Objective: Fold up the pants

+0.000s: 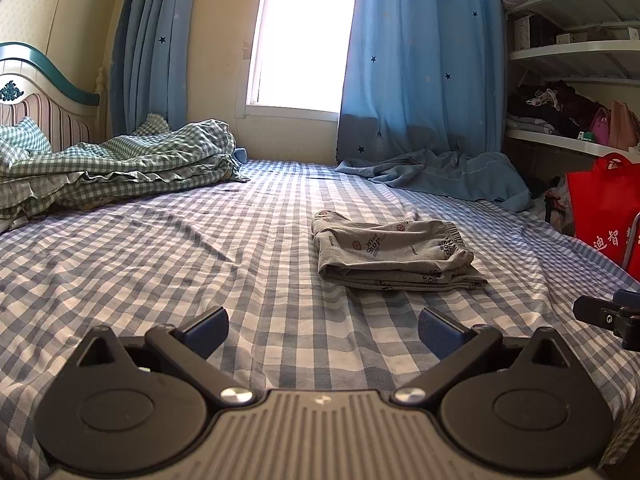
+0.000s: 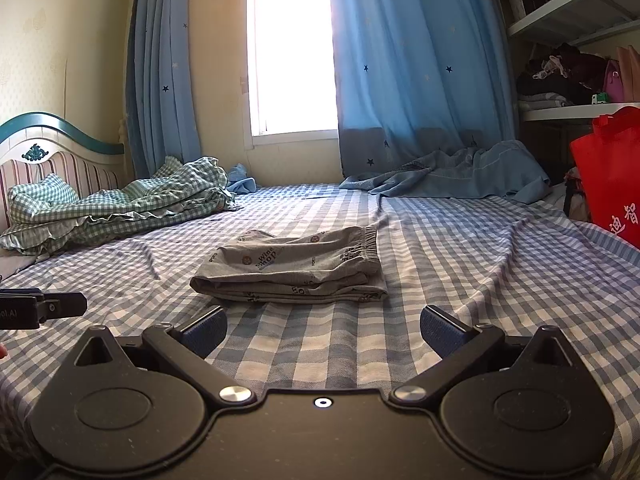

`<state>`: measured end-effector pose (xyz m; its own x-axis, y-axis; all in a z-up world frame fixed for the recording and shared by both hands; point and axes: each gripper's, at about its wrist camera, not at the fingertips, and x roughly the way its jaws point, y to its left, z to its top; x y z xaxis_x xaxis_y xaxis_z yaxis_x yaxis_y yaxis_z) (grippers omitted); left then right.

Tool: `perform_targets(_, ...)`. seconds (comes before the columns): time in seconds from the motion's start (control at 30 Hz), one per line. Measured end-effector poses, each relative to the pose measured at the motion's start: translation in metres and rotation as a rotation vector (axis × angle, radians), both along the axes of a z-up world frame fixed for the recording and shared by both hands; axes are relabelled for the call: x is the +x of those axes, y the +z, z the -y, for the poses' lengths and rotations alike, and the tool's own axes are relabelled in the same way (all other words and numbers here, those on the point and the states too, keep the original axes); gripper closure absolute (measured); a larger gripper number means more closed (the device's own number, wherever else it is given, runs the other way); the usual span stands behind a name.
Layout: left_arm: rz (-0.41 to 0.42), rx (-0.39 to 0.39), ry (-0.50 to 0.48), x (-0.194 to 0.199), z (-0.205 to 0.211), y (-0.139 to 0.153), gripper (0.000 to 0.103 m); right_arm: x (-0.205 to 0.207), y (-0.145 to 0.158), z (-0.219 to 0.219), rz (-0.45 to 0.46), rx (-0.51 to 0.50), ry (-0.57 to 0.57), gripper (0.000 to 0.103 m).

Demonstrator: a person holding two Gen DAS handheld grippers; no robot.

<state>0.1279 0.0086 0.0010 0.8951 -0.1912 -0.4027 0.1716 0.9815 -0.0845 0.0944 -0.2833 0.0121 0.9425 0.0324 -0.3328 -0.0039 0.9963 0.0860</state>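
Both tools, left tool and right tool, are hanging open and empty; the soft, light pants, lying folded mid-frame, are best pinched at the waistband edge.

Bright window, blue star curtains, checked bed, shelves.

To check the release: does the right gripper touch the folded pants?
Apart. The right wrist view shows checked sheet between the open right gripper and the pants.

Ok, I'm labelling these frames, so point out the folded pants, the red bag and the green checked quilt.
folded pants (image 2: 292, 276): right wrist view, top folded layer.
red bag (image 2: 608, 176): right wrist view, front panel.
green checked quilt (image 1: 120, 168): left wrist view, rumpled middle.
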Motion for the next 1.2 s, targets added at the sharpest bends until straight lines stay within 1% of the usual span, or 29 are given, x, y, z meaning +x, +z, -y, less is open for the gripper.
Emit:
perform_targets(0.33,-0.01,-0.014,0.009,0.001,0.001,0.002,0.0,0.0,-0.001,0.0,-0.001,0.0,0.002,0.001)
perform_targets(0.5,0.019,0.018,0.024,-0.001,0.005,0.005,0.0,0.0,-0.003,-0.002,-0.004,0.002,0.008,0.001)
perform_targets(0.8,0.022,0.044,0.011,0.0,0.01,0.004,0.0,0.0,-0.003,-0.004,-0.004,0.002,0.018,0.001)
perform_targets(1.2,0.011,0.044,0.003,0.005,0.011,0.001,0.0,0.004,-0.004,-0.002,-0.015,0.007,0.022,0.001)
